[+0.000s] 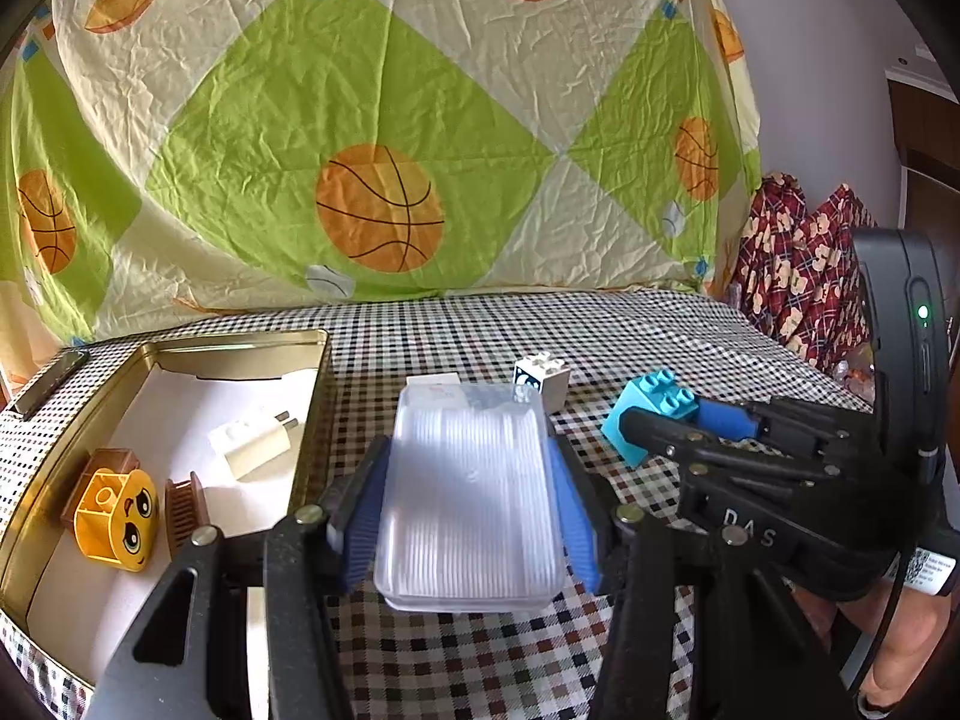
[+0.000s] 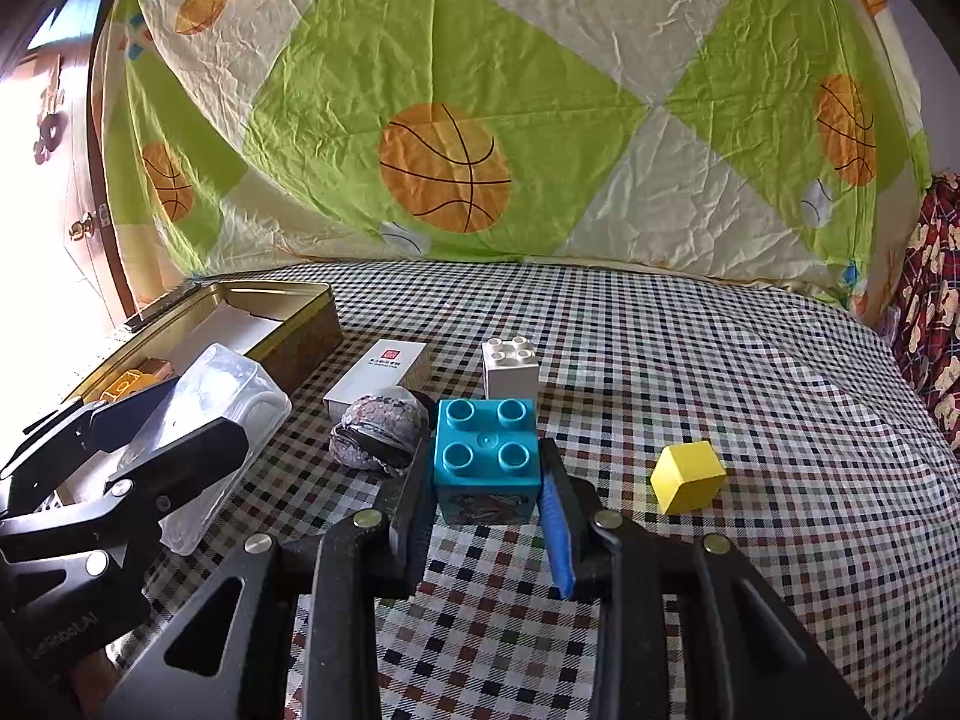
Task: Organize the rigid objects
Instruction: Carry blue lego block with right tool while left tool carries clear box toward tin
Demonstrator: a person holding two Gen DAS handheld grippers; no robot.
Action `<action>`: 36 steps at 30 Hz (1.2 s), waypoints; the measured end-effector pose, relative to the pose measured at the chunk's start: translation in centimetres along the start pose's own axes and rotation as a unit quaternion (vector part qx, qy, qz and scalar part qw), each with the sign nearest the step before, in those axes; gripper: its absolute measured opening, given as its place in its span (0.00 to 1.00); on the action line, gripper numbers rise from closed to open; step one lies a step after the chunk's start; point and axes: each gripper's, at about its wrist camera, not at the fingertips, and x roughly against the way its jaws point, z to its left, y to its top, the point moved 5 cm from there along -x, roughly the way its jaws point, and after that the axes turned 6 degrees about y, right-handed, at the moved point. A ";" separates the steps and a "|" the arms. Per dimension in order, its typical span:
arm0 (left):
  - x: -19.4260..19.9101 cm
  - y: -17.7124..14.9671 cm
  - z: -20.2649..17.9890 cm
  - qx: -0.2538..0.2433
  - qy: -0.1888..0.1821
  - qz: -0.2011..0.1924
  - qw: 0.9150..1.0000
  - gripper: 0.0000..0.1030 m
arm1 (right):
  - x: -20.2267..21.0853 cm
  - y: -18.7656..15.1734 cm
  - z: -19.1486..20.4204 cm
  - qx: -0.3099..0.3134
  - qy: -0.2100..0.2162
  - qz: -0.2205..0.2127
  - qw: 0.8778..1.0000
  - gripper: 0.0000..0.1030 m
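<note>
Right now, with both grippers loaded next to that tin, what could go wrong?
1. The left gripper pinches the smooth clear plastic box only by its sides; it might slip.
2. The two grippers are close together, so the right gripper and its blue toy brick may collide with the box heading for the gold tin.
3. The tin already holds a yellow face block and a white charger; space may be tight.

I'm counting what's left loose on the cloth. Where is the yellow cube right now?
In the right wrist view, the yellow cube sits alone on the checked cloth, right of the teal brick held in the right gripper.
</note>
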 end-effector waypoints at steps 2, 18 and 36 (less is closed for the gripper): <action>0.2 0.1 0.1 0.002 0.003 -0.007 1.000 0.50 | 0.3 0.0 0.0 0.001 -0.002 -0.008 1.000 0.33; 1.6 0.3 0.0 -0.005 0.022 -0.043 0.999 0.50 | 2.2 0.4 0.1 0.006 -0.013 -0.055 0.998 0.33; 2.9 0.4 0.1 -0.003 0.037 -0.077 0.996 0.50 | 4.1 0.5 0.4 0.012 -0.024 -0.101 0.994 0.33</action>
